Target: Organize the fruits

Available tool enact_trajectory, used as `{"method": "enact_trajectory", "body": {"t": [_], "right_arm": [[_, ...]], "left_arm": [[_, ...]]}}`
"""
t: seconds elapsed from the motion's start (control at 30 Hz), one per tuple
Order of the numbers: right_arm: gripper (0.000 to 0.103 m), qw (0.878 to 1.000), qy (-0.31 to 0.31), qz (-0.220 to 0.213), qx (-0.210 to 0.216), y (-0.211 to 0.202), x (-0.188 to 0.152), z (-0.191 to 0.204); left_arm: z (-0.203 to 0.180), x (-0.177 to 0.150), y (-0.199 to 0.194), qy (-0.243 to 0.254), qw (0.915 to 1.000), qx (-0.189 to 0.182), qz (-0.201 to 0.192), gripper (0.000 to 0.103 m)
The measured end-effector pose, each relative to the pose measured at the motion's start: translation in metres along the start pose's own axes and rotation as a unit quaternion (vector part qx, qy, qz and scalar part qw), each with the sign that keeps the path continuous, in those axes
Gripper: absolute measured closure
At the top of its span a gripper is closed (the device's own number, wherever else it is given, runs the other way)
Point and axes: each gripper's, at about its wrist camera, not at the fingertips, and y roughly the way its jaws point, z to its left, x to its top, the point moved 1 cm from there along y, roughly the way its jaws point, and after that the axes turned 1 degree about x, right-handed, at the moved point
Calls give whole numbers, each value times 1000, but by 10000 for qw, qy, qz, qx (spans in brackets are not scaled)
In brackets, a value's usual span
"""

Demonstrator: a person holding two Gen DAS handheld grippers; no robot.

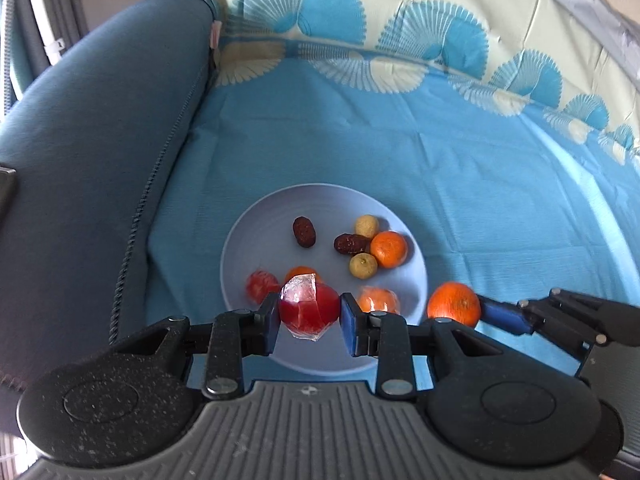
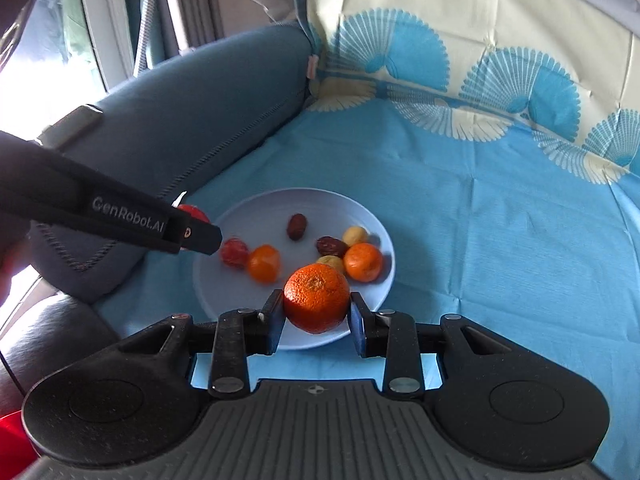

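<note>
Left gripper (image 1: 309,314) has its fingers clamped on a plastic-wrapped red fruit (image 1: 308,307); right gripper (image 2: 317,310) pinches a mandarin (image 2: 317,297), both low in frame over the near rim of the blue plate (image 1: 248,236)

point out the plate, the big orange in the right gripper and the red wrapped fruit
plate (image 2: 360,208): right wrist view, bare far rim
big orange (image 2: 317,297): right wrist view, middle of peel
red wrapped fruit (image 1: 308,310): left wrist view, red body
</note>
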Motion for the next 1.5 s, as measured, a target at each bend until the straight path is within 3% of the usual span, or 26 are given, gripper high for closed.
{"method": "enact_trajectory", "body": {"t": [0.23, 0.27, 0.3, 0.37, 0.4, 0.43, 0.53, 0.73, 0.87, 1.0, 1.5], "right_arm": [[66, 9999, -97, 104, -88, 42, 10, -15], [66, 9999, -76, 135, -48, 47, 11, -17], [64, 9999, -42, 153, 8, 51, 12, -20], [44, 9999, -32, 166, -23, 55, 14, -22], [32, 9999, -65, 139, -62, 55, 14, -22], [27, 9998, -118, 124, -89, 53, 14, -21], [12, 9995, -129, 135, -251, 39, 9, -18], [4, 9984, 360, 357, -269, -4, -7, -9], [2, 9984, 330, 208, -417, -31, -14, 4], [1, 9983, 236, -8, -536, -55, -17, 14], [1, 9954, 56, -398, -869, -115, -35, 34]], "left_arm": [[2, 9, 37, 72, 9998, 52, 172, 65], [2, 10, 39, 105, 9998, 49, 165, 49], [3, 11, 40, 114, 9998, 69, 157, 21], [7, 12, 33, 7, 9998, 200, -52, 0], [9, 11, 27, -37, 9995, 226, -226, 0], [10, 10, 22, -28, 9994, 208, -291, 0], [13, 4, 12, -50, 9996, 277, -68, 0], [22, -23, -24, -473, 9986, 172, 139, 0], [17, -35, -45, -505, 9976, 437, 171, 0], [14, -47, -70, -410, 9972, 626, -42, 0], [-2, -75, -115, -209, 9954, 860, -374, 0]]}}
